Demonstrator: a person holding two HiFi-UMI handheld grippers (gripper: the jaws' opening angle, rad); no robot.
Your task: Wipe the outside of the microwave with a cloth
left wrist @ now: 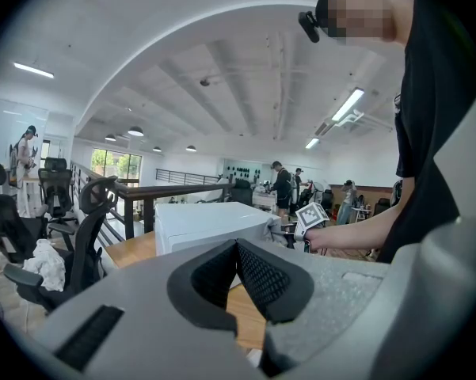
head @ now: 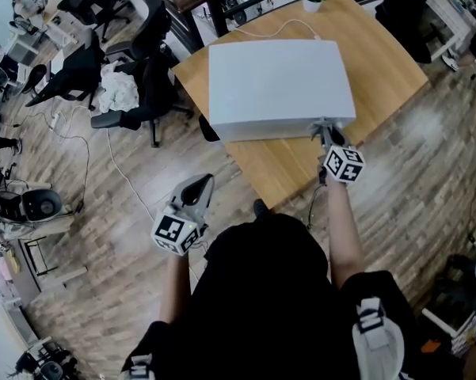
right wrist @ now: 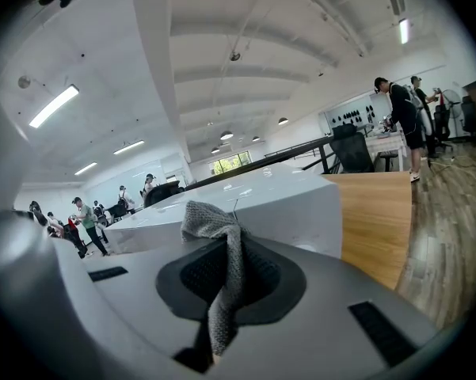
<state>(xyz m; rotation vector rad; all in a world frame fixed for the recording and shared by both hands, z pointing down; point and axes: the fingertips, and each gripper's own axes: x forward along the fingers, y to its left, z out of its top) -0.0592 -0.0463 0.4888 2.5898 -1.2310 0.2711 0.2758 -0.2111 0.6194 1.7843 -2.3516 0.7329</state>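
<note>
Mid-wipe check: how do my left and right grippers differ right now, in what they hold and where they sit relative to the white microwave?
The right gripper is shut on a grey knitted cloth; the left gripper is shut on nothing. The right gripper is at the front right corner of the white box-shaped microwave; the left gripper hangs off the wooden table, over the plank floor. Both have their jaws closed.

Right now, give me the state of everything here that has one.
White box-shaped microwave: upright on the wooden table, door shut.
Grey knitted cloth: pinched in the right hand-held gripper, hanging limp.
Right hand-held gripper: shut on the cloth, at the microwave's near corner.
Left hand-held gripper: shut, empty, off the table.
</note>
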